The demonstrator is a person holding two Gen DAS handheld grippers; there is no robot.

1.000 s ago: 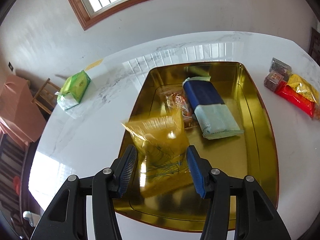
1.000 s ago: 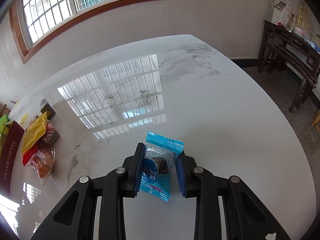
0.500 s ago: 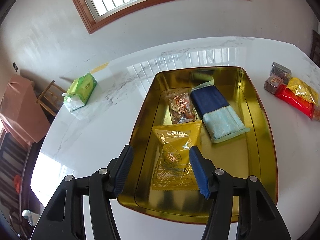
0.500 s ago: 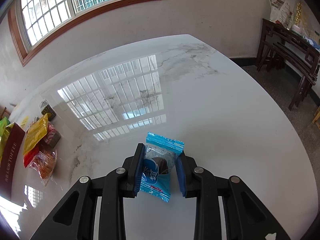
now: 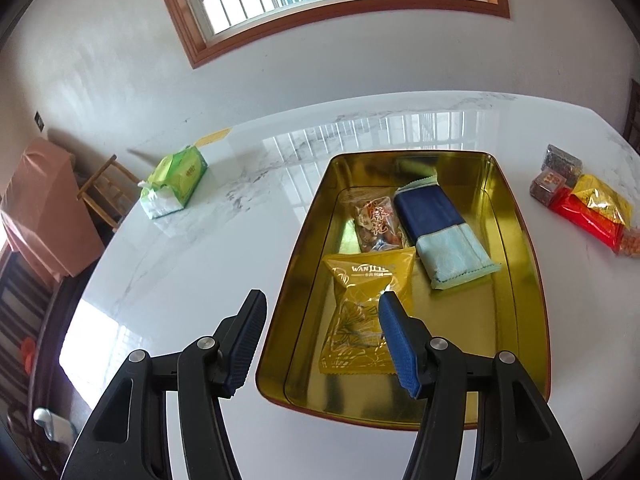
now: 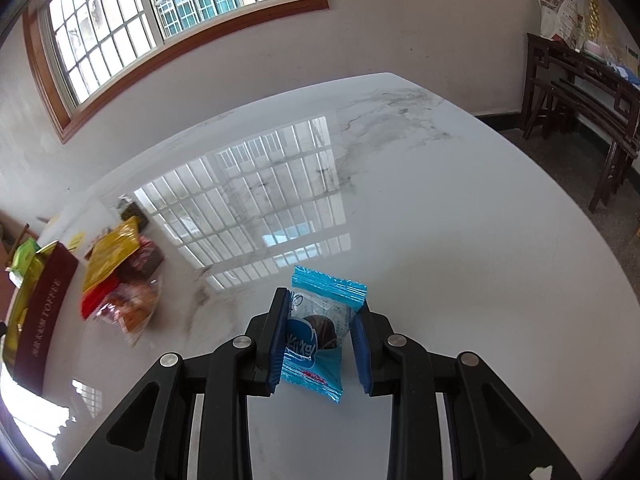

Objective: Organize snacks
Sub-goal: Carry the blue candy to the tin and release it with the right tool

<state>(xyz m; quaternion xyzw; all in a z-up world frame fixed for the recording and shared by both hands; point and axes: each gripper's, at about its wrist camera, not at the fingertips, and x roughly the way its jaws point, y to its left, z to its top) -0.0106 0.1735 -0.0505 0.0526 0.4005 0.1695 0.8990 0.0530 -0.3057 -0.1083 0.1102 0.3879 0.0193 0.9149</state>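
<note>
**Snacks half sorted: three packets in the tin, one in the tongs**

Snacks lie both inside and outside a shiny gold rectangular metal tin (image 5: 516,240) on a glossy white marble table (image 5: 224,240). In the tin, a yellow foil packet with gold line art (image 5: 360,308) rests flat nearest the camera, a clear packet of brown snacks with red lettering (image 5: 376,220) just beyond it, and a long navy and pale-blue packet (image 5: 444,232) beside that. The left gripper (image 5: 320,316) hangs above the tin's near left rim with its blue-padded jaws apart and nothing between the pads; the yellow packet lies below them. The right gripper (image 6: 320,324) pinches a blue and clear packet holding a dark round treat (image 6: 320,332) above bare tabletop, both pads pressed to its sides. Off to the tin's right sits a loose heap of unsorted snacks (image 5: 588,204): a red packet, a yellow foil one, small dark cubes and what may be an orange-filled bag, partly cut off at the frame's edge. A green tissue pack (image 5: 176,184) stands well apart on the table's far left.
</note>
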